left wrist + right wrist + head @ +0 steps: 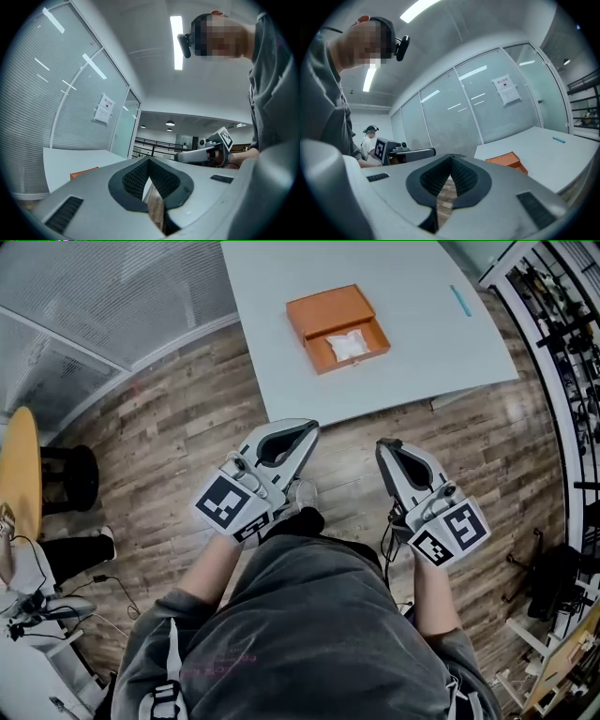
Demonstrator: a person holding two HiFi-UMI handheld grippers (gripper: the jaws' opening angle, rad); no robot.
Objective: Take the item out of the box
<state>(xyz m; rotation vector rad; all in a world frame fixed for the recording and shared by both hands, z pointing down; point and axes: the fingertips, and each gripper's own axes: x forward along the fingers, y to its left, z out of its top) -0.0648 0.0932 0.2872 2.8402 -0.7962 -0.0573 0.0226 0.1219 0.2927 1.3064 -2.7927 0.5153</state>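
An orange box lies open on the white table, with a white item in its tray. My left gripper and right gripper are held side by side over the wooden floor, short of the table's near edge and pointing toward it. Both have their jaws together with nothing between them. The box peeks over the left gripper in the left gripper view. In the right gripper view the box sits to the right of the right gripper.
A blue pen lies at the table's far right. A round wooden table and a black stool stand at the left, with shelving along the right. Glass walls with blinds lie beyond. Another person stands behind.
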